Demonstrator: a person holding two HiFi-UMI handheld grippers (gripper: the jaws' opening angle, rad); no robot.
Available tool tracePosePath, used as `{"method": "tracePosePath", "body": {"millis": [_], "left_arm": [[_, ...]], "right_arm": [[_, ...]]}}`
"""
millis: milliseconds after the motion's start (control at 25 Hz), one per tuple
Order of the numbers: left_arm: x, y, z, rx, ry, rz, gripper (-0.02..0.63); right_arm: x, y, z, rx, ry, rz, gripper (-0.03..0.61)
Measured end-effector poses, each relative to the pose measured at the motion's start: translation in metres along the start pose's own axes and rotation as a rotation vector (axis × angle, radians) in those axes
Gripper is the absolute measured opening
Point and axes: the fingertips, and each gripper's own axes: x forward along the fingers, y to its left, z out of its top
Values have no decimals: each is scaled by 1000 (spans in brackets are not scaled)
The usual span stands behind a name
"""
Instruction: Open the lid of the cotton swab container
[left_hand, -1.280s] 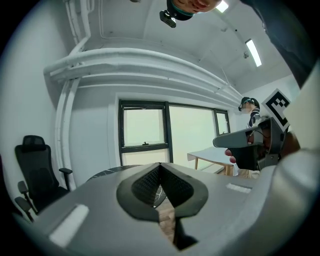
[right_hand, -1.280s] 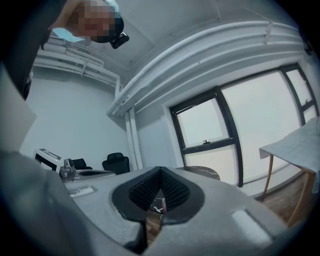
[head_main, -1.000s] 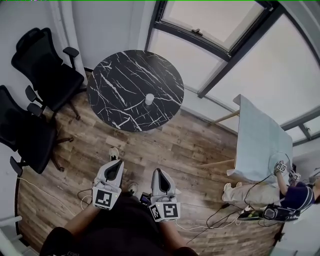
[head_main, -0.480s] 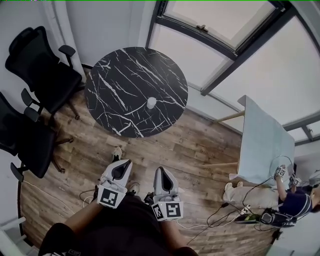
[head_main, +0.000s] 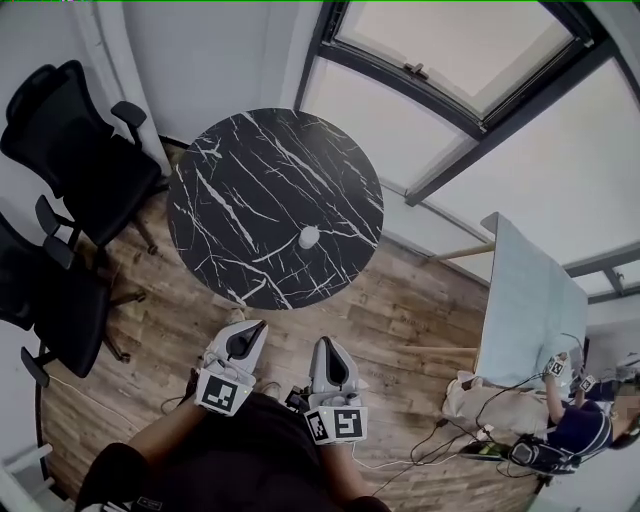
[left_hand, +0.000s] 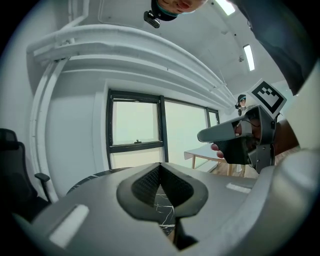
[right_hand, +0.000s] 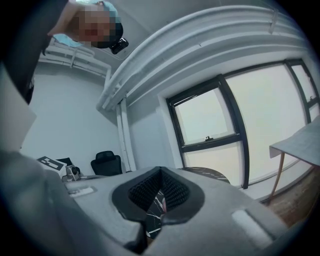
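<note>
A small white cotton swab container (head_main: 309, 237) stands alone on the round black marble table (head_main: 250, 180), toward its near right side. Both grippers hover over the wooden floor, short of the table's near edge. My left gripper (head_main: 243, 333) is shut and empty, pointing at the table. To its right my right gripper (head_main: 325, 349) is also shut with nothing in it. In the left gripper view the jaws (left_hand: 161, 170) meet, with the marble top (left_hand: 165, 212) showing beyond them. In the right gripper view the jaws (right_hand: 160, 175) are likewise closed, and the container is hidden.
Two black office chairs (head_main: 85, 165) stand left of the table. A window wall (head_main: 470, 90) runs behind it. A pale table (head_main: 525, 300) is at the right, with a seated person (head_main: 570, 430) and cables on the floor nearby.
Both grippers have moved forward toward the round table, staying shut. The table and container now sit lower and nearer in the head view.
</note>
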Motion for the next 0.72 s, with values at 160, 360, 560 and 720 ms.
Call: {"method": "tracePosePath", "body": {"millis": [160,360,560,720], "left_arm": [[25,28,6,6,-11,-28,2],[53,55,10,3,-17,-76,2],[77,89,0,-11,8,-121,2],[87,108,-8,-21,15,-167,2]], "right_arm": [[33,-4,9,-8,-4,-27,-3],[67,-13,21,-16,-20,-72,-3],[106,-16,19,-17,0,-127,-3],[132,-11,21,-11,-2,-154,-3]]}}
